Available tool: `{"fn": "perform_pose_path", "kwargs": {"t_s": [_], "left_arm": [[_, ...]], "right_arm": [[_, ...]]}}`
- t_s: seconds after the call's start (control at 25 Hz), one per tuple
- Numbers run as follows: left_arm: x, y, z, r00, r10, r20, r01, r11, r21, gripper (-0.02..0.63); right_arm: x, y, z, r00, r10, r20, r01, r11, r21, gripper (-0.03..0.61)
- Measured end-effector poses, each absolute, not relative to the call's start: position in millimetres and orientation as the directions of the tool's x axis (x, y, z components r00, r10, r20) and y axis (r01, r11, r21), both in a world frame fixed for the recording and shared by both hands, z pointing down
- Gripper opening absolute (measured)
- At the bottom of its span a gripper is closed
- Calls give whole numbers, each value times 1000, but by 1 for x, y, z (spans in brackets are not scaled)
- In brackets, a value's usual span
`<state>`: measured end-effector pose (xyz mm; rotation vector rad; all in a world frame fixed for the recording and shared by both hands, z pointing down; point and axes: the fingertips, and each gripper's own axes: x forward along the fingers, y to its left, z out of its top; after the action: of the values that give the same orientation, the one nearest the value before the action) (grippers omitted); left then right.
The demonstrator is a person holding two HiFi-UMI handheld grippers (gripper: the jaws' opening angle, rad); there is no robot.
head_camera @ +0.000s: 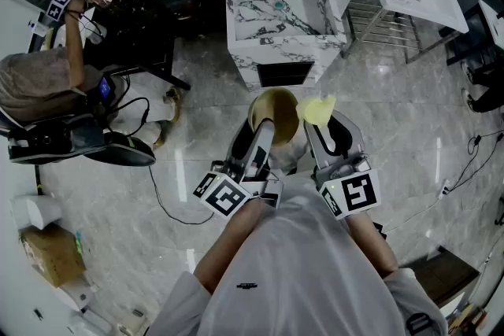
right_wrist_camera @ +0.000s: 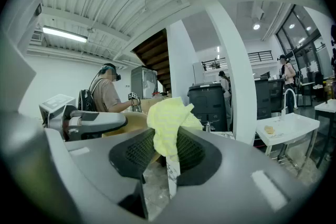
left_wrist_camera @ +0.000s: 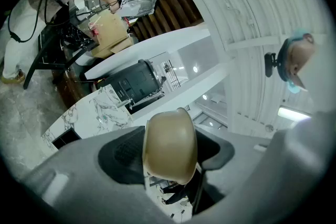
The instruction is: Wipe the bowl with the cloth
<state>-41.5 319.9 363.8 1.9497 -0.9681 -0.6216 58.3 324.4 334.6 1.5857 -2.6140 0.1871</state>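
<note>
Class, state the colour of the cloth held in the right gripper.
The cloth is pale yellow, seen best in the right gripper view.

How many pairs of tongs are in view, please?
2: the left tongs grip the bowl; the right tongs, beside them, pinch the yellow cloth. None seem hidden.

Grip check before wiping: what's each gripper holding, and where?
Left gripper: tan round bowl, clamped at its near edge. Right gripper: yellow cloth, pinched low, bunch free above.

Tan bowl (left_wrist_camera: 170, 144) smooth, matt; cloth (right_wrist_camera: 168, 123) soft, woven; floor (head_camera: 197, 106) glossy, marble-look.
</note>
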Motion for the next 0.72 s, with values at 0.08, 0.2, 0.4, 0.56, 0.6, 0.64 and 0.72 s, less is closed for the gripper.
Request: {"fn": "perform_pose_path", "kwargs": {"t_s": [0.08,0.2,0.4,0.56,0.6,0.64,0.72], "left_arm": [[-37,319,362,570,-819,-59,-395,-337,855,268],[-29,315,361,558,-828,-55,-405,-329,853,268],[-3,305,360,533,-845,-29,-434,-303,848,268],[29,295,359,527,-850,-7,-457,-290,841,268],[35,292,357,523,-852,-4,-467,-291,835,268],[42,289,355,518,-856,-4,-475,-291,830,268],[56,284,354,504,-864,-6,-483,-287,827,268]], "right_arm": [[63,323,335,-468,-874,131,-884,463,-66,115],[74,318,335,-479,-869,129,-878,472,-78,115],[101,303,332,-516,-849,108,-855,503,-129,117],[128,291,329,-543,-833,106,-837,529,-139,118],[135,289,328,-550,-829,100,-833,535,-143,118],[143,286,327,-556,-826,94,-828,541,-149,118],[162,281,326,-563,-822,84,-822,547,-157,118]]}}
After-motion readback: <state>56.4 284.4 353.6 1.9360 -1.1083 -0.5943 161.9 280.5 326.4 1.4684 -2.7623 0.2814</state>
